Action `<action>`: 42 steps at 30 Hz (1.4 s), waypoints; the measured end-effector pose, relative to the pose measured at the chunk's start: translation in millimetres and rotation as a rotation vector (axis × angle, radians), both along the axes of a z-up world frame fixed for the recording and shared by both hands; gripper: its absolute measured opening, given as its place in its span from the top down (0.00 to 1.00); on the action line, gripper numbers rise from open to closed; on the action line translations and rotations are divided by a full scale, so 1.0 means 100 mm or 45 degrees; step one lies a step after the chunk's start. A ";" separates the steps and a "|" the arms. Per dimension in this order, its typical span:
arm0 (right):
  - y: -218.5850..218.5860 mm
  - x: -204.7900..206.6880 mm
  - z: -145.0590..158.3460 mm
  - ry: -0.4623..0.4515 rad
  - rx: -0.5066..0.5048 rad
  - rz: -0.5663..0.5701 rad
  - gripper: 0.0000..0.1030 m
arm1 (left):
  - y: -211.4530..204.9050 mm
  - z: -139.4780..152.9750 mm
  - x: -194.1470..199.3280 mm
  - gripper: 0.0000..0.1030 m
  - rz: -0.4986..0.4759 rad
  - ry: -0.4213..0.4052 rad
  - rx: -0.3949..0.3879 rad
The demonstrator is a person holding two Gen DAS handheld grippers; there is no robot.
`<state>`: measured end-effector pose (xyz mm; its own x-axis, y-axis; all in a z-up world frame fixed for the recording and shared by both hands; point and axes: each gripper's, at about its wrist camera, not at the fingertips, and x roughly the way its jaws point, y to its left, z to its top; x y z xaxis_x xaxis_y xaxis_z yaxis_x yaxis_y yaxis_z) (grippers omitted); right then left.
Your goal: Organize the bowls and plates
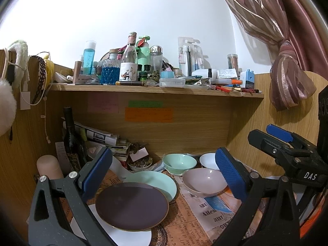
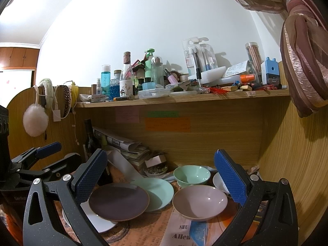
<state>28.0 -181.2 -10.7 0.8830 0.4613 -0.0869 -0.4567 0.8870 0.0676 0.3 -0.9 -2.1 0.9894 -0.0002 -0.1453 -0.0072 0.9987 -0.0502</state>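
Observation:
On the newspaper-covered desk a dark purple plate lies on top of a white plate and overlaps a mint plate. To the right stand a pink bowl, a mint bowl and a white bowl. My left gripper hovers open above the plates. My right gripper is open too, over the purple plate and pink bowl. Neither holds anything.
A dark wine bottle and a pink cylinder stand at the back left, beside stacked papers and a small dish of trinkets. A cluttered wooden shelf overhangs the desk. A curtain hangs right.

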 end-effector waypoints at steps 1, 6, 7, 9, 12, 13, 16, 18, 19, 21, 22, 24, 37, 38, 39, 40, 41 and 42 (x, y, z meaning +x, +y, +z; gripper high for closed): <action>0.00 0.00 0.00 0.000 0.000 -0.001 0.00 | 0.00 0.00 0.00 0.01 -0.001 0.001 -0.002; 0.00 0.00 0.00 -0.004 0.003 -0.001 0.00 | 0.00 -0.01 0.00 0.01 -0.003 0.001 0.000; 0.00 0.00 0.01 -0.004 0.002 0.000 0.00 | 0.00 -0.01 0.00 0.01 -0.003 0.002 0.000; 0.00 -0.01 0.01 -0.005 0.002 0.000 0.00 | -0.01 0.00 -0.01 0.01 -0.004 0.000 -0.002; 0.01 -0.03 0.02 -0.010 0.003 0.004 0.00 | 0.00 0.00 -0.01 0.01 -0.003 0.002 0.000; 0.01 -0.03 0.02 -0.011 0.004 0.004 0.00 | -0.01 0.01 -0.01 0.01 -0.004 0.002 0.001; 0.02 -0.05 0.03 -0.017 0.003 0.007 0.00 | -0.01 0.01 -0.02 0.01 -0.004 0.001 -0.001; 0.02 -0.05 0.03 -0.019 0.002 0.006 0.00 | -0.01 0.01 -0.02 0.01 -0.002 0.000 -0.001; 0.03 -0.05 0.03 -0.019 0.002 0.005 0.00 | -0.01 0.02 -0.02 0.01 -0.002 0.000 -0.002; 0.03 -0.05 0.03 -0.017 0.002 0.005 0.00 | -0.01 0.02 -0.02 0.01 -0.003 0.000 -0.002; 0.03 -0.05 0.03 -0.017 0.002 0.005 0.00 | -0.01 0.02 -0.02 0.01 -0.003 0.001 -0.002; 0.03 -0.05 0.02 -0.017 0.002 0.004 0.00 | -0.01 0.01 -0.02 0.01 -0.002 0.000 -0.001; 0.04 -0.03 0.01 -0.005 0.001 0.011 0.00 | 0.03 0.01 0.01 0.01 0.011 0.001 -0.020; 0.04 -0.03 0.01 -0.003 0.002 0.011 0.00 | 0.04 0.00 0.03 0.01 0.013 0.005 -0.023; 0.04 -0.02 0.00 0.000 0.002 0.012 0.00 | 0.05 -0.01 0.04 0.01 0.015 0.009 -0.028; 0.05 -0.01 0.00 0.003 0.001 0.012 0.00 | 0.06 -0.01 0.05 0.01 0.015 0.014 -0.034; 0.05 0.00 0.00 0.006 -0.001 0.011 0.00 | 0.07 -0.02 0.05 0.01 0.012 0.021 -0.041; 0.06 0.01 -0.01 0.008 -0.001 0.010 0.00 | 0.08 -0.03 0.06 0.01 0.008 0.028 -0.049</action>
<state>28.8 -175.5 -11.6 0.8788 0.4681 -0.0929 -0.4632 0.8835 0.0696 6.7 7.2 -5.2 0.9860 -0.0001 -0.1670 -0.0148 0.9960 -0.0882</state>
